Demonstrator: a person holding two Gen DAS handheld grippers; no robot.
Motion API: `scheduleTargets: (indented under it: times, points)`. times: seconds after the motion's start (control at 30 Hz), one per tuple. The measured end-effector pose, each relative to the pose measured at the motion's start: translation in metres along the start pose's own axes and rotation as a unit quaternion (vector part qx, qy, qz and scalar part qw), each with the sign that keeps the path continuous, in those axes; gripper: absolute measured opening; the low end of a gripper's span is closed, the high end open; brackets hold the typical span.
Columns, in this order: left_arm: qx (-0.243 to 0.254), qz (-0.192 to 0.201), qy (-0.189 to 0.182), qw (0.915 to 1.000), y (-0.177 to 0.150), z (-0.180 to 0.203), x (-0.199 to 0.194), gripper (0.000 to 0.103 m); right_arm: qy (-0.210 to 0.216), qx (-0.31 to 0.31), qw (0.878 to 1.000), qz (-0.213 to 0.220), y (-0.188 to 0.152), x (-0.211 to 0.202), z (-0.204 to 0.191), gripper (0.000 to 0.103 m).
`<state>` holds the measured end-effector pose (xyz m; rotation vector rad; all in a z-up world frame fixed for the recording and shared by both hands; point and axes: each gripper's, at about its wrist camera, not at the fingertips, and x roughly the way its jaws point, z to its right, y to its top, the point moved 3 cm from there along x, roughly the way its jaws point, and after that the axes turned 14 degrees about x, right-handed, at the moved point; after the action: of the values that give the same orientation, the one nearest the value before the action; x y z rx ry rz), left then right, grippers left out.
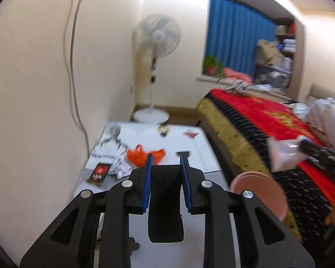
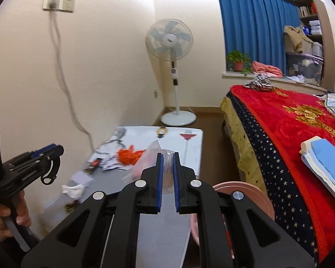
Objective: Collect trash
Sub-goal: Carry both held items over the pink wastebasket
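Observation:
In the left wrist view my left gripper (image 1: 165, 158) is shut on a black mesh strap (image 1: 165, 201) that hangs from between its blue pads, above the table (image 1: 145, 134). My right gripper (image 2: 167, 155) is shut on a crumpled clear plastic bag (image 2: 154, 156); the same bag (image 1: 283, 154) also shows at the right of the left wrist view. Trash lies on the table: an orange plastic bag (image 1: 143, 154) (image 2: 129, 156), a dark red packet (image 1: 99, 172) (image 2: 93, 165), and a crumpled white tissue (image 2: 73, 189). A pink bin (image 1: 259, 192) (image 2: 245, 192) stands beside the table. The left gripper (image 2: 55, 150) appears at the left of the right wrist view, held by a hand.
A bed with a red blanket (image 2: 290, 120) runs along the right, close to the table and bin. A standing fan (image 2: 169, 40) occupies the far corner. A cable (image 2: 62, 78) hangs down the wall on the left. Printed white paper (image 1: 109, 149) lies on the table.

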<state>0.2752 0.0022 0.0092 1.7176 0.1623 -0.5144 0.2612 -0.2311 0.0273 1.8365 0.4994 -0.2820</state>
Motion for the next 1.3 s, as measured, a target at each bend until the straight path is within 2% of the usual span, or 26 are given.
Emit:
scheduleTargets:
  times: [0.17, 0.43, 0.63, 0.8, 1.07, 1.3]
  points:
    - [0.013, 0.027, -0.032, 0.999, -0.006, 0.016, -0.075, 0.024, 0.022, -0.011, 1.0, -0.014, -0.026, -0.053, -0.025, 0.009]
    - [0.027, 0.017, -0.067, 0.9972, -0.05, 0.046, -0.135, 0.024, 0.025, -0.02, 0.999, -0.044, -0.09, -0.119, -0.039, 0.009]
    - [0.028, -0.002, -0.1, 0.9946, -0.066, 0.066, -0.142, 0.024, 0.018, -0.02, 0.999, -0.043, -0.11, -0.144, -0.036, 0.009]
    - [0.035, 0.007, -0.109, 0.9934, -0.063, 0.076, -0.146, 0.024, 0.015, -0.017, 0.999, -0.042, -0.111, -0.15, -0.03, 0.009]
    - [0.041, 0.002, -0.111, 0.993, -0.06, 0.087, -0.14, 0.024, 0.009, -0.006, 0.999, -0.042, -0.106, -0.142, -0.019, 0.009]
    - [0.049, -0.01, -0.118, 0.9918, -0.053, 0.1, -0.114, 0.024, -0.005, 0.005, 0.999, -0.043, -0.098, -0.127, -0.001, 0.009]
